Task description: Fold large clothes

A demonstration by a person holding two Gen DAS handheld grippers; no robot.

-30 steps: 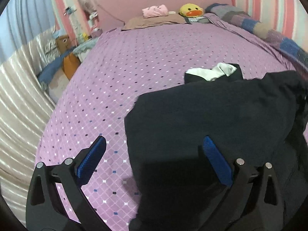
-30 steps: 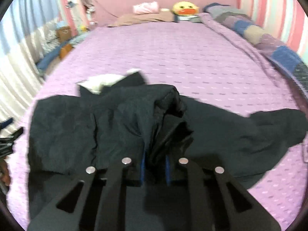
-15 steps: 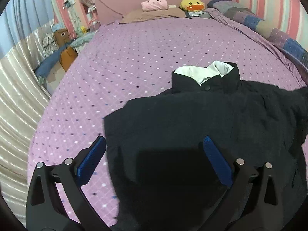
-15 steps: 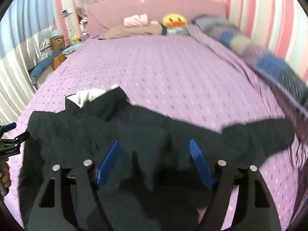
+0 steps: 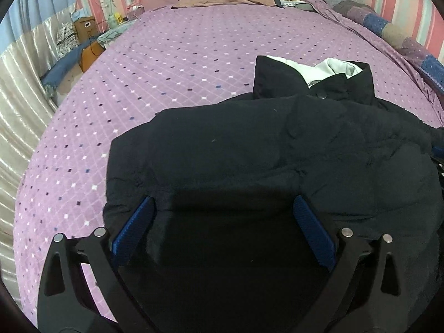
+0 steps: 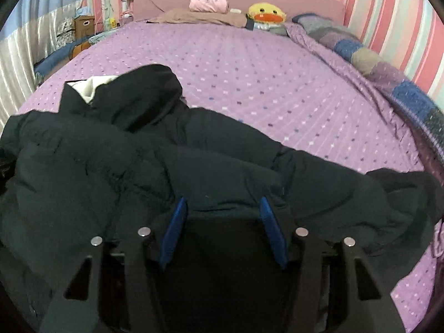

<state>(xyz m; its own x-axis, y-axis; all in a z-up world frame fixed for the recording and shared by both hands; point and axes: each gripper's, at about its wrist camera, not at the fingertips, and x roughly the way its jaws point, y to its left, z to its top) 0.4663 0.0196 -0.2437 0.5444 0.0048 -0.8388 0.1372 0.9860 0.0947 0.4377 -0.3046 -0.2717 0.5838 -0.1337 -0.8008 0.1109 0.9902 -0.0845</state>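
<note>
Both claws have dropped closer to the black padded jacket [image 5: 277, 161] since a second ago, and the fold of fabric that the right claw [image 6: 220, 211] then pinched has been let fall. Its jaws sprang apart and have just been closing in again part-way; its blue pads [image 6: 174, 227] now stand either side of a ridge of fabric, and I cannot see them pressing on it, so I read that claw as released. The left claw [image 5: 223, 213] is spread wide above the near part of the jacket, grasping nothing.

The jacket lies on the purple dotted bed cover [image 5: 180, 63], toward the near edge of the bed, collar and white lining [image 5: 313, 69] facing the headboard. One side looks turned in over the body, giving a fairly clean edge in the left wrist view. On the other side the sleeve [image 6: 394, 191] trails outward across the cover, and the hood or collar area is humped and rumpled.

By my judgement the fold is in its early part: that sleeve has to come in, the body has to be doubled over, and the bundle smoothed.
</note>
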